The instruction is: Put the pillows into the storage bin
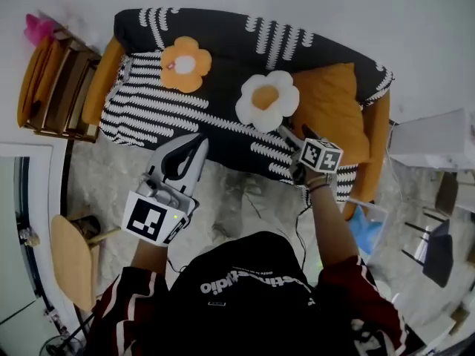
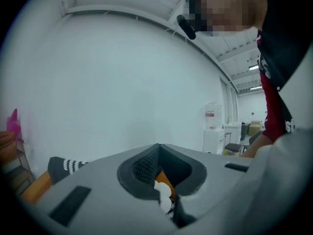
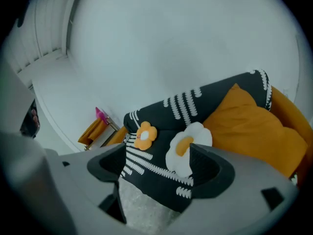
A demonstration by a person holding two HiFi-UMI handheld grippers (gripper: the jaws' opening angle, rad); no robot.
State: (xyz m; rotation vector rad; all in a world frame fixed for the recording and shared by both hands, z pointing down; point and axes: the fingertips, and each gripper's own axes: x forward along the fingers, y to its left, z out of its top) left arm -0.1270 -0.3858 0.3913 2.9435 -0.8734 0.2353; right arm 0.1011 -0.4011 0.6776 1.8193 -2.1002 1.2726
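Three pillows lie on a black-and-white striped sofa: an orange flower pillow at the left, a white flower pillow with an orange centre in the middle, and a plain orange pillow at the right. My right gripper hovers at the sofa's front edge just below the white flower pillow, its jaws open and empty. My left gripper is lower left, over the floor by the sofa front, its jaw tips together with nothing held. No storage bin is recognisable.
A wooden rack with a pink item stands left of the sofa. A round wooden stool is at the lower left. A white box-like surface, dark chairs and a blue object are on the right. Grey floor lies before the sofa.
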